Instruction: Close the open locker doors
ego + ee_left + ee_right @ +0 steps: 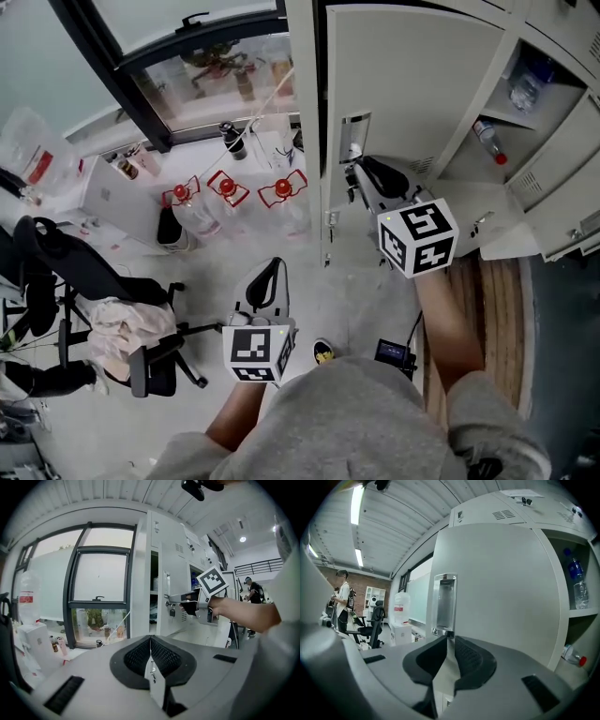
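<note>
Grey door (412, 84) at upper right: we hold our right claw (352, 168) slightly open by its handle (444, 603); our left claw (270, 265) is shut, empty.

— Entries at the window (202, 56)?
— Three clear water jugs (228, 199), red caps and handles, in a row on the floor below it. White counter (108, 192) to their left, small bottles (127, 167) on top.
— Seating?
— One black office chair (75, 272), pale cloth (117, 328) draped over it.
— Remainder?
— Blue-capped bottle (576, 583), upright; red-capped bottle (574, 657) on its side, lower down. Small black device (392, 353) on the floor. One person (255, 592), standing, far background.
</note>
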Action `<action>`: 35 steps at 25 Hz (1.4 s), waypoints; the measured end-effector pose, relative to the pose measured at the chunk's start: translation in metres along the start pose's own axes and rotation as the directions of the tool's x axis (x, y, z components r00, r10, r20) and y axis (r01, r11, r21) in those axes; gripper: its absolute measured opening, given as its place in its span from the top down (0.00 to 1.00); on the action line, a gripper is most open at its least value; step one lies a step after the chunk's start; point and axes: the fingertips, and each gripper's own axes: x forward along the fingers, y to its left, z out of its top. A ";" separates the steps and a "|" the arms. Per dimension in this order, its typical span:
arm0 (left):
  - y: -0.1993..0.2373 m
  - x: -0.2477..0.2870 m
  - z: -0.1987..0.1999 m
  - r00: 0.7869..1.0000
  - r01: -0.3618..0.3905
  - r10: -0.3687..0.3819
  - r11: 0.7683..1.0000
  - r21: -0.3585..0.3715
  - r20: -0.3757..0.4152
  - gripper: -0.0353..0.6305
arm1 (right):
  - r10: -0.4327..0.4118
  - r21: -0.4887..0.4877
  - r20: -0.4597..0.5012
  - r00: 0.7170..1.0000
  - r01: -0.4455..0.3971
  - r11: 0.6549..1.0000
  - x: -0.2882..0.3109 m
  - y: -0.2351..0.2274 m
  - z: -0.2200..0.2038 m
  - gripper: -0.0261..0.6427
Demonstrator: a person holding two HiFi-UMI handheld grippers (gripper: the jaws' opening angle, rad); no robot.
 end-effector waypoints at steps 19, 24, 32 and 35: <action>0.023 0.009 -0.009 1.000 -0.014 0.014 1.000 -0.027 -0.009 0.93 | -0.128 -0.009 0.006 0.992 0.128 0.992 0.045 -0.026 -0.002 0.89; 0.028 0.009 -0.011 1.000 -0.025 0.024 0.999 -0.029 -0.012 0.93 | -0.147 -0.007 0.001 0.989 0.147 0.989 0.050 -0.030 -0.003 0.89; 0.031 0.008 -0.011 0.999 -0.032 0.032 0.999 -0.029 -0.012 0.93 | -0.170 -0.022 -0.003 0.985 0.170 0.985 0.053 -0.030 -0.002 0.90; 0.027 0.009 -0.009 1.000 -0.021 0.021 0.999 -0.024 -0.006 0.93 | -0.146 -0.019 -0.018 0.989 0.146 0.989 0.051 -0.027 -0.005 0.90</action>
